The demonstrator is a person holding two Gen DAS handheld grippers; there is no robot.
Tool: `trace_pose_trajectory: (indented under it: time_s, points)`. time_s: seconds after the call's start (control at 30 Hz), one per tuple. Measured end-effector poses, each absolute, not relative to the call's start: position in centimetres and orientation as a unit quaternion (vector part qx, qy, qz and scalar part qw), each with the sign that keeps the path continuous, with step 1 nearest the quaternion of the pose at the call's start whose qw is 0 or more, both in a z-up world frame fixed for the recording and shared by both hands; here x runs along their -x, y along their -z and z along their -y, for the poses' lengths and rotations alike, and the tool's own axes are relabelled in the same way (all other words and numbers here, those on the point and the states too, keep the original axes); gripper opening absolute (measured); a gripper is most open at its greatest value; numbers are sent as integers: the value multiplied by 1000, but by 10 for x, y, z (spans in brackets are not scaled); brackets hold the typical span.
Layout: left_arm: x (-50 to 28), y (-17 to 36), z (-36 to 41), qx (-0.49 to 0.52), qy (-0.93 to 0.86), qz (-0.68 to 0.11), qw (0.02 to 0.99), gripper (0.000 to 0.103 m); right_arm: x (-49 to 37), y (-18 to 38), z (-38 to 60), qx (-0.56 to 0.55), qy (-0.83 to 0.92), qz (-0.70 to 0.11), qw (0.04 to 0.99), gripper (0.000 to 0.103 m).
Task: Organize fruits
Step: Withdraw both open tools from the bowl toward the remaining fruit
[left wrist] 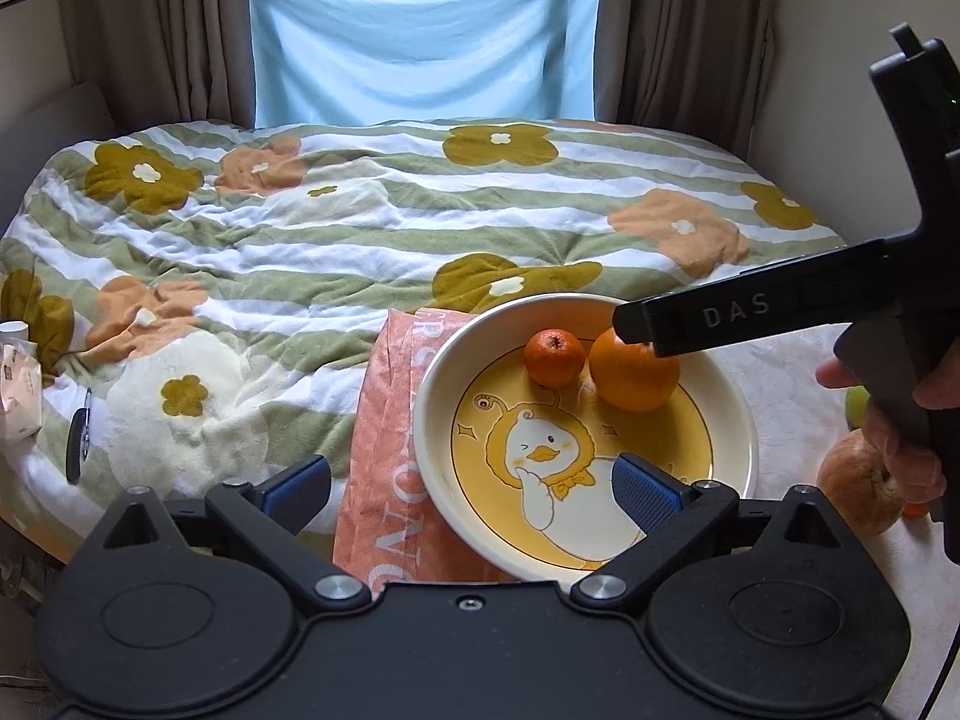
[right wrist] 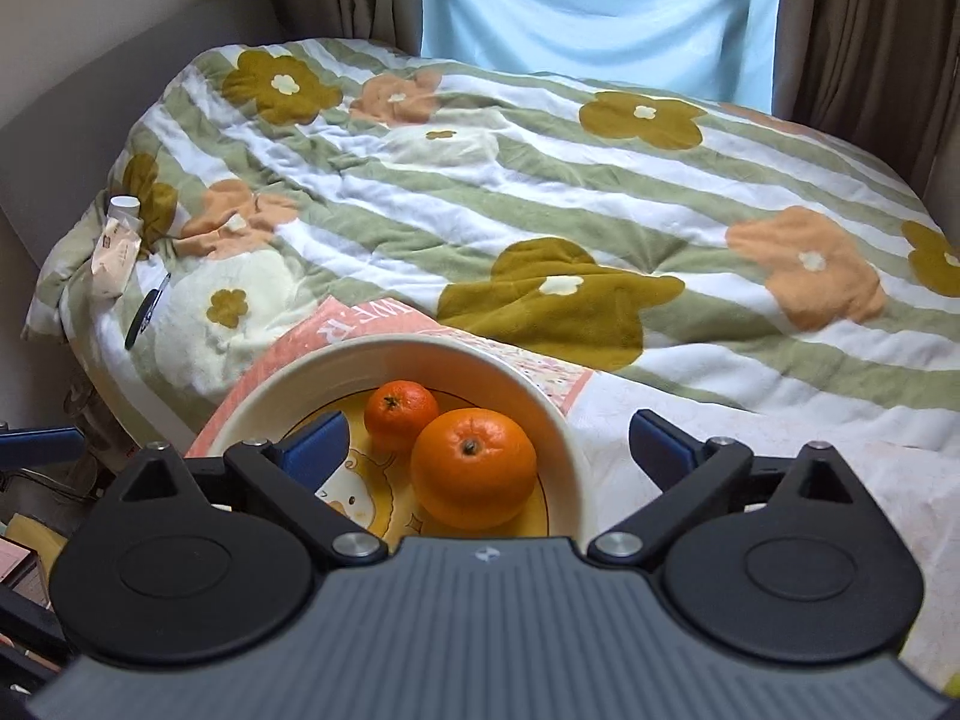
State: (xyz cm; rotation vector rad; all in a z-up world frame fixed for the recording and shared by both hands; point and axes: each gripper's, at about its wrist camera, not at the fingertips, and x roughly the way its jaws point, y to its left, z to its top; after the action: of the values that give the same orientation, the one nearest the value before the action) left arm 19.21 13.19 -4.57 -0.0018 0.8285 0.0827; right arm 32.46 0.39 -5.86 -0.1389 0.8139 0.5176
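— Fruit first: where is it?
— Both pieces sit inside the round cream bowl with a yellow duck cartoon on its floor (right wrist: 576,480). The large round orange (right wrist: 473,468) lies toward the bowl's right wall, and the small orange mandarin (right wrist: 401,415) touches it on the far left side.
— And outside the bowl?
— In the left wrist view, a pale peach-coloured round fruit (left wrist: 861,483) lies well to the right of the bowl, partly behind the person's hand (left wrist: 900,420).
— What are the tongs doing?
— The right tongs (right wrist: 489,441) are spread wide and hold nothing; they hover over the bowl, with the large orange between the blue fingers. The left tongs (left wrist: 474,486) are likewise released, at the bowl's near-left rim.
— What carries the bowl?
— A pink printed cloth with white lettering (left wrist: 384,438), under the bowl's left side, on the bed beside the green-striped flowered quilt (left wrist: 336,228).
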Motion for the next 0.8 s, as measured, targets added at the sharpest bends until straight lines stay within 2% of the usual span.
trace_pose_trajectory:
  time_s: [0.47, 0.8]
  points:
    - [-154, 4, -119, -1, -25, -356, 934, 102, -261, 13, 34, 40, -214, -370, 903, 103]
    - [-126, -11, -108, -13, 4, -336, 942, 102, -201, 0, 74, 14, -168, -371, 913, 103]
